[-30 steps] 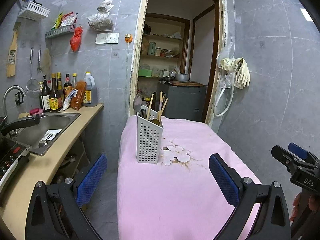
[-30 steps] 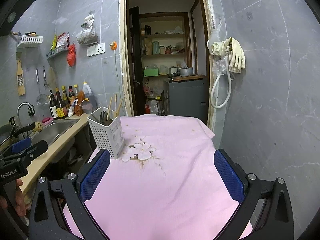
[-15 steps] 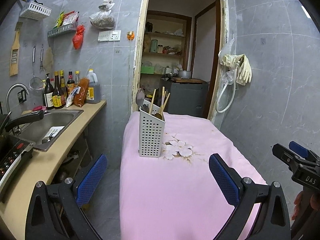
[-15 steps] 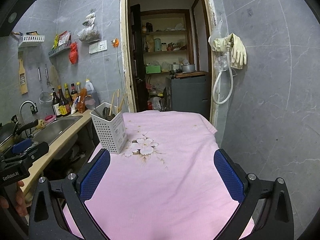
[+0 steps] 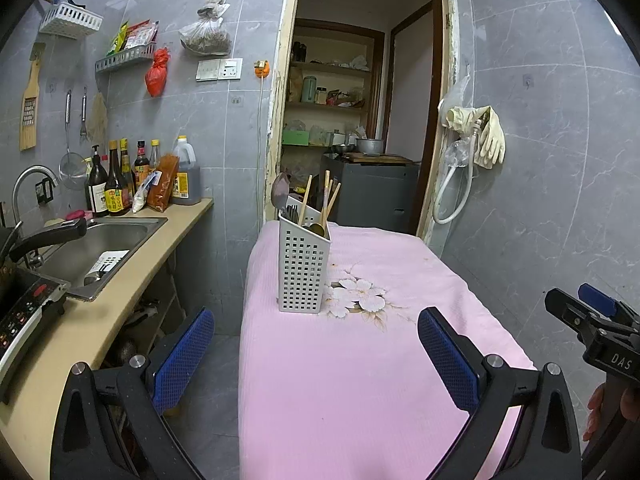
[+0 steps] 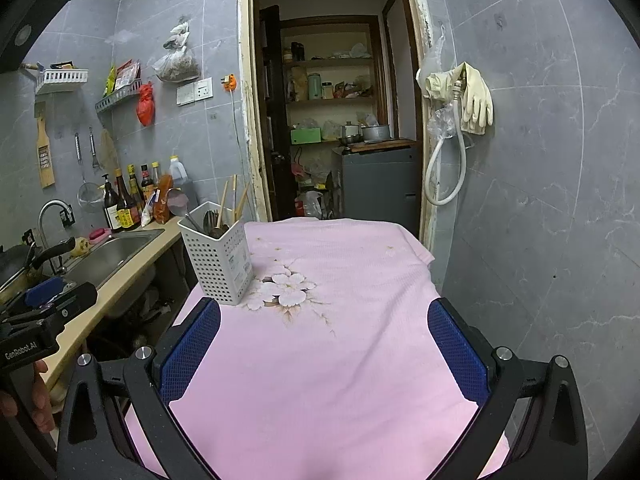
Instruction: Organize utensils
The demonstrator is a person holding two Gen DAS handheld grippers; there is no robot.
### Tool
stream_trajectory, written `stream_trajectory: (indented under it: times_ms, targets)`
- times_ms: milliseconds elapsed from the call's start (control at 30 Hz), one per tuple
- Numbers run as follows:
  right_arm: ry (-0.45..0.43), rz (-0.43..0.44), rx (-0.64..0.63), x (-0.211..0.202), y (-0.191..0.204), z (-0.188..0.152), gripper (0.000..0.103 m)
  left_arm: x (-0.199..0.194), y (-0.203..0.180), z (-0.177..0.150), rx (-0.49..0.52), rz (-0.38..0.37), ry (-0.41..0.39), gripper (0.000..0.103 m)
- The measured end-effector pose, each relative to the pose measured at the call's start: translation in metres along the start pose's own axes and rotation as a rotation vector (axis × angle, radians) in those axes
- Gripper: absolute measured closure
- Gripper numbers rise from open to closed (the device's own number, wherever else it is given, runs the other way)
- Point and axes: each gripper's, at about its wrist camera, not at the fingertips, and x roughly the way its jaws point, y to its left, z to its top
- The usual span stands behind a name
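Observation:
A white perforated utensil holder (image 5: pixel 302 270) stands upright near the left edge of the pink-clothed table (image 5: pixel 360 380). It holds a ladle, spoons and wooden chopsticks (image 5: pixel 328 200). It also shows in the right wrist view (image 6: pixel 220 256). My left gripper (image 5: pixel 316 356) is open and empty, held back from the holder above the table's near left part. My right gripper (image 6: pixel 324 352) is open and empty over the table's near end. The right gripper's body shows at the right edge of the left wrist view (image 5: pixel 592 328).
A counter with a steel sink (image 5: pixel 100 244), sauce bottles (image 5: pixel 116 184) and a stove panel (image 5: pixel 24 312) runs along the left. A narrow floor gap separates it from the table. A doorway (image 5: pixel 360 120) to a pantry lies behind. Gloves and a hose (image 5: pixel 476 148) hang on the right wall.
Both grippers have drawn back and tilted up a little, so the holder looks farther off. Both stay open and empty. The holder has not moved.

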Motion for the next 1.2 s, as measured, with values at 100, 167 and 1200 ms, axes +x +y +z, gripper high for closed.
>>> stream_trajectory:
  times_ms: [100, 167, 1200]
  targets:
    - [0.000, 0.000, 0.000, 0.0009, -0.0001, 0.0006, 0.001, -0.0001, 0.0003, 0.0001, -0.003, -0.003, 0.000, 0.000]
    - [0.000, 0.001, 0.001, 0.0013, -0.0001, 0.0004, 0.001, -0.0001, 0.0003, -0.0011, -0.003, -0.003, 0.001, 0.000]
    - [0.002, 0.001, -0.001, 0.0025, 0.0021, 0.0007, 0.001, -0.0002, 0.0096, -0.0074, -0.013, 0.000, 0.005, 0.000]
